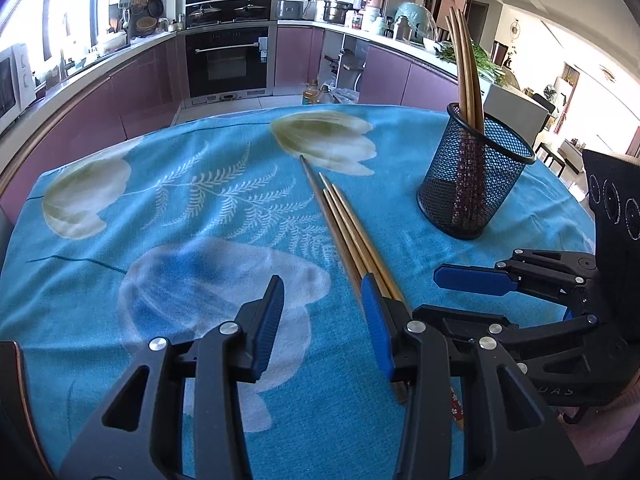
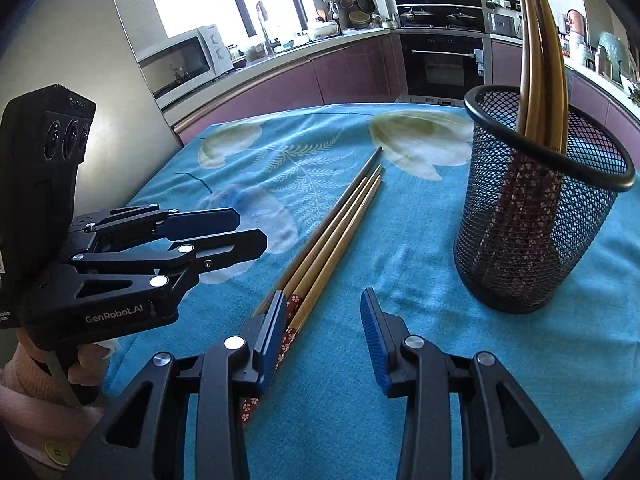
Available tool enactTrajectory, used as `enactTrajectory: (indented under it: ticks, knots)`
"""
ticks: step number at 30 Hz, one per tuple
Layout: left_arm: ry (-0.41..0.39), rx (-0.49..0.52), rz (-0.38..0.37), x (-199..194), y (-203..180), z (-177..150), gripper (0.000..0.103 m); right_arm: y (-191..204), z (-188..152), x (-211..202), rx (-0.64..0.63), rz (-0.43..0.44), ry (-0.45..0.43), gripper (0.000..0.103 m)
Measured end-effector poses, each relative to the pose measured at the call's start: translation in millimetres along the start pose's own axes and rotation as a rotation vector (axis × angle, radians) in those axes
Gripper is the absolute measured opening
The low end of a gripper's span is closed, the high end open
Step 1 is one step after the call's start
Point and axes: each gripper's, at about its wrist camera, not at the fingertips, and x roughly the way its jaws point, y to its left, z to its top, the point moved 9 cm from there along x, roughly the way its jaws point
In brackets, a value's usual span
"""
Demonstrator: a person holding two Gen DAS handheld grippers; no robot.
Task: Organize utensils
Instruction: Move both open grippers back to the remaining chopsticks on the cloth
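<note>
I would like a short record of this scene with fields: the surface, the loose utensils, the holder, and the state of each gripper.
surface: table under a blue floral cloth
loose utensils: three chopsticks lying side by side on the cloth
holder: black mesh cup, upright, with chopsticks already standing in it
left gripper: open, empty, just left of the loose chopsticks
right gripper: open, empty, just right of them

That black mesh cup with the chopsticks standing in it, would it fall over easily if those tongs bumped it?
Probably fairly easily. The mesh cup is open wire, so it likely weighs little. The chopsticks in it stand far above its rim and lean to one side, which likely makes it top-heavy. The soft blue tablecloth may let it tip rather than slide.
</note>
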Motion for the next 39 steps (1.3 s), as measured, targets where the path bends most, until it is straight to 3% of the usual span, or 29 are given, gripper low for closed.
enactTrajectory:
  ticks: [39]
  knots:
    - [0.065, 0.065, -0.007, 35, -13, 1, 0.039, -11, -3, 6, 0.024, -0.026, 0.032, 0.030]
